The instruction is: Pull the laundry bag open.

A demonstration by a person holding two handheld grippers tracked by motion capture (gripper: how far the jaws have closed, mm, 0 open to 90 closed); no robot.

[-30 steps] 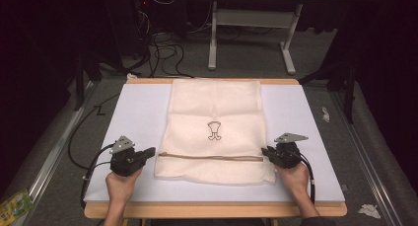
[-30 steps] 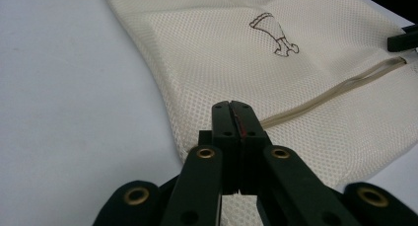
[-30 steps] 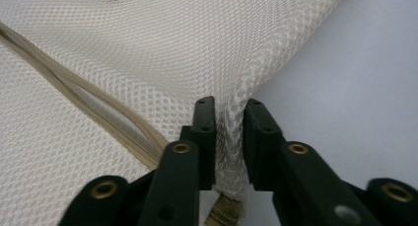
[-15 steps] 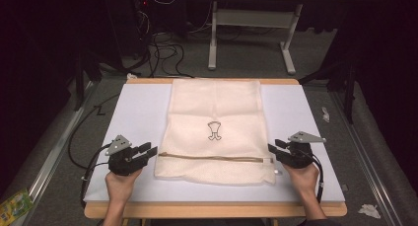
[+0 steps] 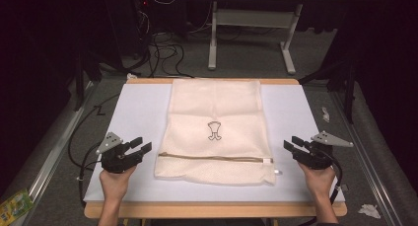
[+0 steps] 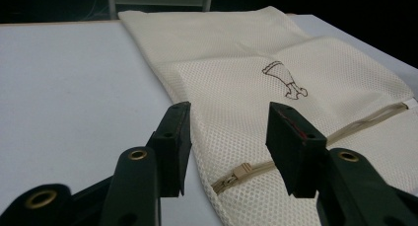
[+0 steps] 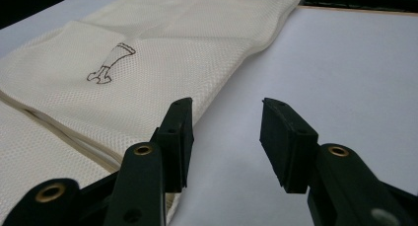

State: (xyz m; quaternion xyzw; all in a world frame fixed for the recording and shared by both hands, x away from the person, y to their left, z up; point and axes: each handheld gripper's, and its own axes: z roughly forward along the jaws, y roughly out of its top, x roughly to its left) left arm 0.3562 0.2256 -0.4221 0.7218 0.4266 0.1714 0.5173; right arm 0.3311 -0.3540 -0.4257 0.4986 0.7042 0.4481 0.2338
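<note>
A cream mesh laundry bag (image 5: 215,130) lies flat on the white table top (image 5: 133,112). It has a small dark emblem (image 5: 214,131) at its middle and a tan zipper (image 5: 212,158) across its near end. My left gripper (image 5: 140,148) stands just off the bag's left edge, and its jaws have just been opening. In the left gripper view, the left gripper (image 6: 229,132) holds nothing, and the zipper pull (image 6: 241,171) lies below it. My right gripper (image 5: 292,145) stands off the bag's right edge; its jaws have also just been opening. In the right gripper view, the right gripper (image 7: 226,132) is bare over the table, with the bag (image 7: 148,53) to the left.
The table has a wooden rim (image 5: 212,210) along its near edge. Black cables (image 5: 79,137) trail off the left side onto the grey floor. A desk frame (image 5: 249,36) stands behind the table. Paper scraps (image 5: 368,210) lie on the floor at right, a green packet (image 5: 14,206) at left.
Both grippers were shut at the bag's side edges by the zipper; they have let go and opened. The right one has drawn away to the right and risen; the left has hardly shifted.
</note>
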